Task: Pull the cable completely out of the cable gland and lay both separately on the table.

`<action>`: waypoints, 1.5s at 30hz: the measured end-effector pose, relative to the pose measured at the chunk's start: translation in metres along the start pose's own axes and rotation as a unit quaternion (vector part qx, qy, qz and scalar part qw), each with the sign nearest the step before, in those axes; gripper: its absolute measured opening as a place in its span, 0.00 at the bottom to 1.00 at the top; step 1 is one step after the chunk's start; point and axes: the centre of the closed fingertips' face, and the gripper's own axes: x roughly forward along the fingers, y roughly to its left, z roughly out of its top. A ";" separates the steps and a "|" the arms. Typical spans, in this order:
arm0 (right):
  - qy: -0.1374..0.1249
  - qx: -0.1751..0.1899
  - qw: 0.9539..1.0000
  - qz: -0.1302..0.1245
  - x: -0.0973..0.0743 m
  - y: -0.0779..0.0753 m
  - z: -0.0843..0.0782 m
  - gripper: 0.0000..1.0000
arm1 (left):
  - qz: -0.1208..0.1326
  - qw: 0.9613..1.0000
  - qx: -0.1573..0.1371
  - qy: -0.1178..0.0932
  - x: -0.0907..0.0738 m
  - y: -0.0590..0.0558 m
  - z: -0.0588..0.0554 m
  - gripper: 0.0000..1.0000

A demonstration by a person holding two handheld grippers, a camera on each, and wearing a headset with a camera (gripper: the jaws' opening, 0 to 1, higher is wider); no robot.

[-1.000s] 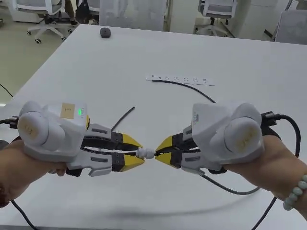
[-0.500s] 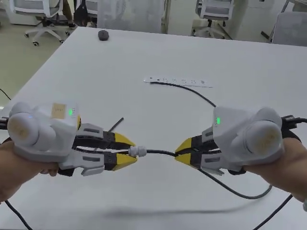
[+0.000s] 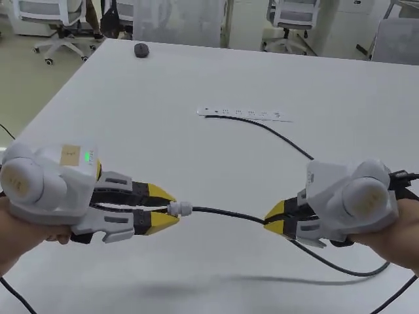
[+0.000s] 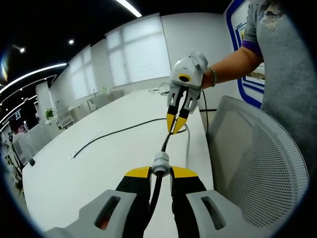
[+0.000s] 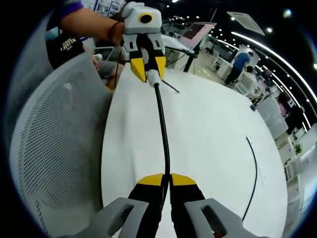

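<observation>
In the lower left of the head view, the left gripper (image 3: 169, 209) is clamped on a small light-grey plastic cable gland (image 3: 181, 209), which pokes out past its yellow tips. A thin black cable (image 3: 222, 213) runs from the gland across the lower middle to the right gripper (image 3: 270, 222), whose jaws are pinched on it at lower right. Both hang above the white table (image 3: 196, 72). A white power strip (image 3: 242, 114) lies at upper middle.

black cable (image 3: 226, 212), white cable gland (image 3: 179, 209)
</observation>
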 end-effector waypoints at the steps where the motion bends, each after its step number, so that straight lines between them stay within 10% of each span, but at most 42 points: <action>1: 0.001 0.002 1.000 0.000 0.000 0.000 -0.002 0.00 | 0.000 1.000 -0.001 -0.001 0.000 0.000 0.000 0.15; 23: 0.012 0.025 1.000 -0.002 -0.003 0.004 -0.009 0.00 | 0.002 1.000 -0.007 0.002 0.006 -0.006 0.001 0.15; 35: -0.095 -0.009 0.995 0.012 -0.004 0.019 0.092 0.11 | -0.011 1.000 0.003 0.002 0.018 -0.015 0.008 0.15; 45: -0.082 -0.044 0.995 0.027 0.008 0.029 0.103 0.03 | -0.018 1.000 0.008 -0.008 0.019 -0.020 0.016 0.15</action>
